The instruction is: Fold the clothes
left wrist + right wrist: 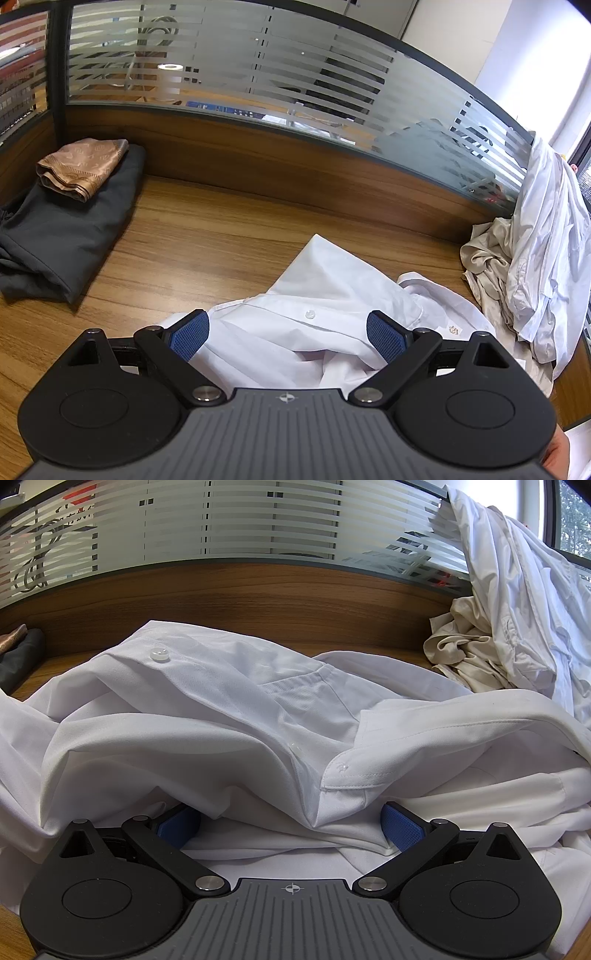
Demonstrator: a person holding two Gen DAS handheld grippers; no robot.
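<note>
Now lying crumpled on the brown wooden desk (221,236): the white cotton button shirt (325,295). Left gripper (288,334) spread wide above its fabric, holding nothing. Right gripper (291,827) also spread wide, pushed under a raised fold.

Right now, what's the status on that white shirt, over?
Left hand-held gripper open, over white shirt. Right hand-held gripper open, pushed into the shirt's folds. Shirt crumpled, not yet folded. Unfolded clothes pile close on right.
</note>
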